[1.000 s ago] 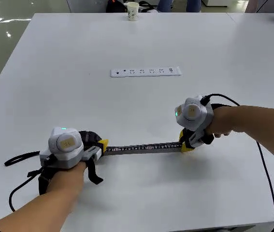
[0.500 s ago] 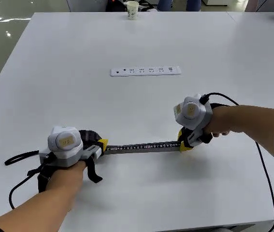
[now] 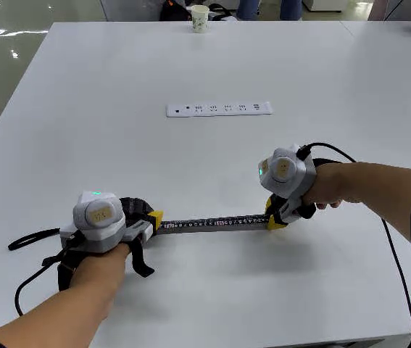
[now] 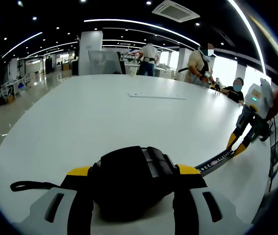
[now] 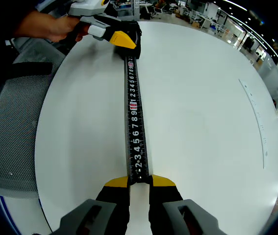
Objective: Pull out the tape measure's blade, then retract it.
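Upper centre: one white paper cup (image 3: 200, 17), contents unseen. One black round tape measure case (image 3: 134, 209) is clamped by left gripper (image 4: 134, 171), numbered blade (image 5: 133, 112) tip by right gripper (image 5: 139, 182).

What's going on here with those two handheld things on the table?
A person holds a gripper in each hand over a white table. The left gripper clamps the black tape measure, and the right gripper pinches the tip of its blade. The blade lies stretched out flat on the table between them.
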